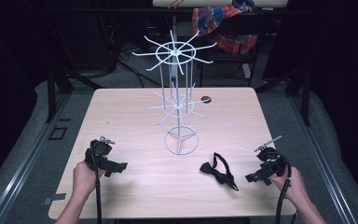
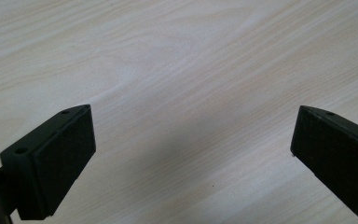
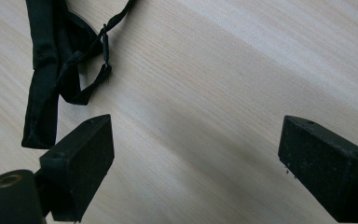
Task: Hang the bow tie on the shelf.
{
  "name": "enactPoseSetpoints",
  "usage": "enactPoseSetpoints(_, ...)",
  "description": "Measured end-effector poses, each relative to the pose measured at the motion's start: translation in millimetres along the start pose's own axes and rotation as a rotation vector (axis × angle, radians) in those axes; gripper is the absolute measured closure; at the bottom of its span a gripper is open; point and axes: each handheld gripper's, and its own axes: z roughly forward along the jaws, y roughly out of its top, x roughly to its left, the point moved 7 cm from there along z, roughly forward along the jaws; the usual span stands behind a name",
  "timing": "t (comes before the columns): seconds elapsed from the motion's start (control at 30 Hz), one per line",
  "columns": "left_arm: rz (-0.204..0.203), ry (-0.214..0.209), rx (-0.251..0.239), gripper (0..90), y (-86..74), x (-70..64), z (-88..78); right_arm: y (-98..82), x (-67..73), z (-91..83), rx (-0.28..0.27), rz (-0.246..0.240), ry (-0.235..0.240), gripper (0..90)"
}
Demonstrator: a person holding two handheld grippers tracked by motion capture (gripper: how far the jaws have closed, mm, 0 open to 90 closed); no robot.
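Nearest you, your right gripper (image 1: 256,177) rests low over the front right part of the table (image 1: 135,186), its jaws spread wide with bare wood between them and nothing in their hold. In the right gripper view the black bow tie (image 3: 51,70) lies just beyond and to the outside of the left-hand pad (image 3: 81,163), close to it but apart, so it sits off to one side of the gap and not between the pads; its strap and small clasp curl toward the upper edge of that view. From above, the bow tie (image 1: 219,171) lies flat on the wood just to the left of your right gripper, near its tips, with its strap looped toward the middle of the table. Your left gripper (image 1: 116,166) is over the front left part of the table, well apart from the bow tie, and its jaws are likewise released: the left gripper view has both pads (image 2: 60,163) far apart with plain wood grain between them. Farther off, past the bow tie, the white wire rack (image 1: 179,98) stands upright near the table's centre on its ring base, its two tiers of spokes bare. Beyond the far edge, a plaid cloth (image 1: 223,23) hangs in the dark background.
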Motion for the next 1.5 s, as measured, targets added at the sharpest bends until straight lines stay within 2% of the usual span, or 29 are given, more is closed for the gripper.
enactPoseSetpoints(0.03, 0.000, 0.001, 0.001, 0.0, -0.1, 0.3, 0.2, 0.4, 1.4, 0.0, -0.006, 0.003, 0.014, 10.2)
enactPoseSetpoints(0.17, -0.002, -0.002, -0.003, 0.0, -0.3, 1.0, 0.2, -0.2, 0.2, -2.1, 0.008, -0.020, -0.008, 10.9)
enactPoseSetpoints(0.23, -0.009, -0.003, -0.004, 0.0, -0.6, 0.8, -0.5, 0.9, 2.3, -0.9, -0.005, -0.012, 0.000, 11.0)
enactPoseSetpoints(0.33, -0.006, -0.001, -0.005, 0.0, -1.5, 1.4, -1.0, 1.5, 1.6, -0.7, 0.006, -0.027, 0.001, 10.4)
enactPoseSetpoints(0.43, -0.014, 0.000, -0.009, 0.0, -3.0, 3.5, -2.6, 5.3, 5.6, 0.9, -0.028, -0.011, 0.001, 8.4)
enactPoseSetpoints(0.47, -0.020, -0.001, -0.012, 0.0, -3.5, 3.7, -3.7, 4.9, 5.3, -1.0, 0.003, -0.034, 0.002, 7.6)
enactPoseSetpoints(0.5, -0.020, 0.000, -0.017, 0.0, -3.6, 4.5, -4.4, 6.8, 6.9, 0.8, -0.023, -0.028, -0.007, 6.3)
enactPoseSetpoints(0.6, -0.026, -0.001, -0.019, 0.0, -4.2, 4.7, -5.0, 7.1, 8.4, 0.7, 0.000, -0.046, -0.012, 1.8)
enactPoseSetpoints(0.73, -0.018, -0.003, -0.013, 0.0, -3.3, 3.0, -4.0, 8.8, 10.3, 0.9, -0.025, -0.051, -0.016, 0.0)
enactPoseSetpoints(0.8, -0.015, -0.004, -0.013, 0.0, -3.3, 2.3, -3.7, 7.5, 9.3, 0.0, -0.004, -0.065, -0.021, 0.0)
enactPoseSetpoints(0.83, -0.018, -0.006, -0.014, 0.0, -3.4, 2.3, -3.7, 7.7, 10.0, 1.2, -0.011, -0.062, -0.007, 0.0)
enactPoseSetpoints(0.9, -0.018, -0.009, -0.012, 0.0, -3.7, 2.7, -4.0, 7.0, 8.6, -0.3, 0.001, -0.059, -0.016, 0.0)
enactPoseSetpoints(0.97, -0.015, -0.009, -0.008, 0.0, -4.0, 3.3, -4.2, 9.3, 10.2, -0.7, -0.032, -0.044, -0.009, 0.0)
enactPoseSetpoints(1.13, -0.011, -0.013, -0.007, 0.0, -3.5, 2.5, -3.3, 11.7, 9.6, -2.7, -0.042, -0.055, -0.029, 0.0)
enactPoseSetpoints(1.23, -0.010, -0.013, -0.012, 0.0, -2.9, 1.5, -2.3, 14.4, 10.9, -4.4, -0.059, -0.056, -0.024, 0.0)
enactPoseSetpoints(1.27, -0.008, -0.013, -0.008, 0.0, -3.0, 1.4, -2.2, 16.4, 11.3, -3.9, -0.080, -0.052, -0.034, 0.0)
enactPoseSetpoints(1.3, -0.009, -0.013, -0.006, 0.0, -3.0, 1.2, -2.1, 17.7, 11.0, -4.4, -0.078, -0.067, -0.038, 0.0)
enactPoseSetpoints(1.4, -0.009, -0.014, -0.003, 0.0, -2.8, 1.0, -1.6, 22.8, 13.4, -2.8, -0.094, -0.066, -0.046, 0.0)
enactPoseSetpoints(1.5, -0.011, -0.013, -0.006, 0.0, -2.8, 1.1, -1.5, 25.7, 14.8, -0.7, -0.074, -0.084, -0.063, 0.0)
